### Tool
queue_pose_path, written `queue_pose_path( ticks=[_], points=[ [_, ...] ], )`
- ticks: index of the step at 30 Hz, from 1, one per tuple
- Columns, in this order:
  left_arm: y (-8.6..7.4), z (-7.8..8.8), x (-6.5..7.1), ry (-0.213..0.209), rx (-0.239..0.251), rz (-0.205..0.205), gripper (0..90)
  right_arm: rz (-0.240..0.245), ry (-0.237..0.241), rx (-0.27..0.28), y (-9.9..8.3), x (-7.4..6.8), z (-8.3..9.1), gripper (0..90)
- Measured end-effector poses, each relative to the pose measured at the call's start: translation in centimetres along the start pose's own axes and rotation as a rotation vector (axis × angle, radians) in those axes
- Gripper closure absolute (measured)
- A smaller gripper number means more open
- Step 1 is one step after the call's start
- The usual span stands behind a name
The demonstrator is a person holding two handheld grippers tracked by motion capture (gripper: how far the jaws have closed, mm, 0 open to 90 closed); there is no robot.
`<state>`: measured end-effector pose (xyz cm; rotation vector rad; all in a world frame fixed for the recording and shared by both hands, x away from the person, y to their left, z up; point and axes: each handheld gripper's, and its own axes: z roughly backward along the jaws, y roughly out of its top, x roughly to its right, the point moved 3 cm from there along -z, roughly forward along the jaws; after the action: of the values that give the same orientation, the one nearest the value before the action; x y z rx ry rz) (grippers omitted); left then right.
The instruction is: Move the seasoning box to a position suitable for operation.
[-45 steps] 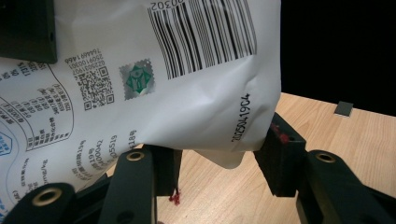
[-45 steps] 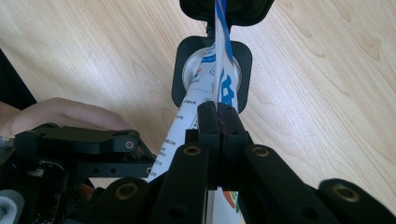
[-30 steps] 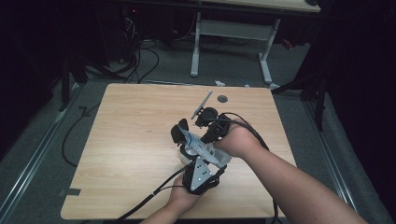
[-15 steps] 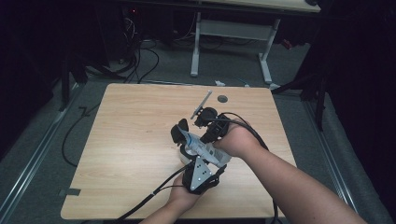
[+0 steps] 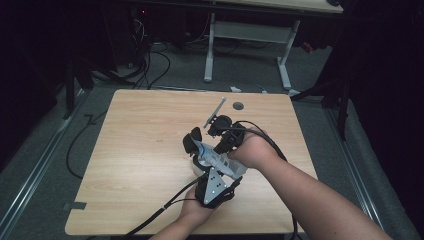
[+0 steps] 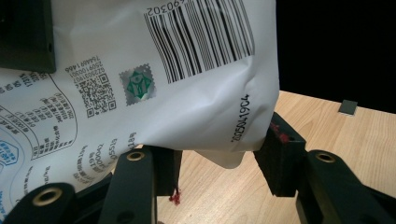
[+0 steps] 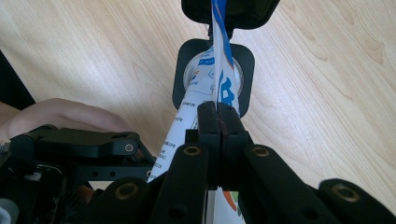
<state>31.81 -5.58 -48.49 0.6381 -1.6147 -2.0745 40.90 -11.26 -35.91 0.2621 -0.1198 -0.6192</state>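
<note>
**Two tools grip a printed white pouch above a wooden surface**

A person at a light wooden surface (image 5: 140, 150) holds a white printed pouch (image 6: 154, 70) between two hand-held tools, near the middle of the surface and toward the person's side. In the high view, the left tool (image 5: 202, 167) comes up from the bottom edge and the right tool (image 5: 222, 135) reaches in from the right, the two meeting over the pouch (image 5: 210, 156).

The left tool (image 6: 217, 163) grasps the body of the pouch: its black pads press the bag from both sides, bulging the film between them. Here the packaging shows a barcode, a QR code, a small green seal and a sideways stamped code that appears to read "20250419C4"; digits ending in "690302" run beside the barcode, upside down. The smaller print is too fine to read.

The right tool (image 7: 218, 122) is clenched tight on the pouch's thin flat edge, where blue lettering shows on white (image 7: 219, 56).

A slim grey strip (image 5: 215, 111) and a small dark disc (image 5: 238, 106) lie near the far edge.
</note>
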Motion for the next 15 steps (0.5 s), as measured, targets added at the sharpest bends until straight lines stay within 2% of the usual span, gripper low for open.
queue_pose_path(
  ticks=[15],
  points=[
    [-0.34,0.07,0.11,-0.005,-0.003,-0.001,55.0,0.003,0.003,-0.007,-0.13,-0.03,-0.15,90.0]
  ],
)
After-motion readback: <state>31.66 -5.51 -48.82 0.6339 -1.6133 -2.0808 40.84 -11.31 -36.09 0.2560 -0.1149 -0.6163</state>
